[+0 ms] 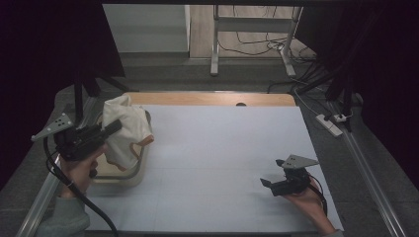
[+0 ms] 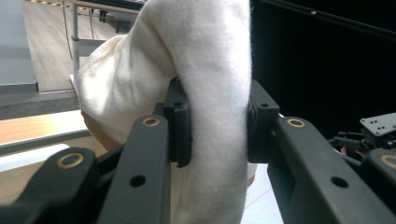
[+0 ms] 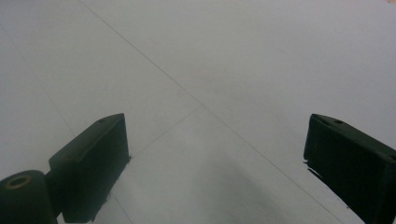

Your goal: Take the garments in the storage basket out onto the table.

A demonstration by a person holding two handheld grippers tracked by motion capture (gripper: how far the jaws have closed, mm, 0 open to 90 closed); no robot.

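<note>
Left gripper [image 2: 212, 123] clamped on cream cloth [image 1: 123, 129], 9 o'clock side of bench [image 1: 222, 163].
Cloth lifted partway above basket [image 1: 121, 175], not yet out; right gripper [image 1: 271, 184] rests wide, holding nothing, 4 o'clock.

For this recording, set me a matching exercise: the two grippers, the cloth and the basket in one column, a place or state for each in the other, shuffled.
Things:
1. left gripper
2. right gripper
3. cream-white fabric cloth
4. beige plastic basket with rounded corners

Places or states:
A. stands at the table's left edge, under the cloth
B. open, low over the bare white tabletop
C. shut on a fold of fabric
D. bunched up, lifted out of the container below it

Pairs: 1-C, 2-B, 3-D, 4-A
</note>
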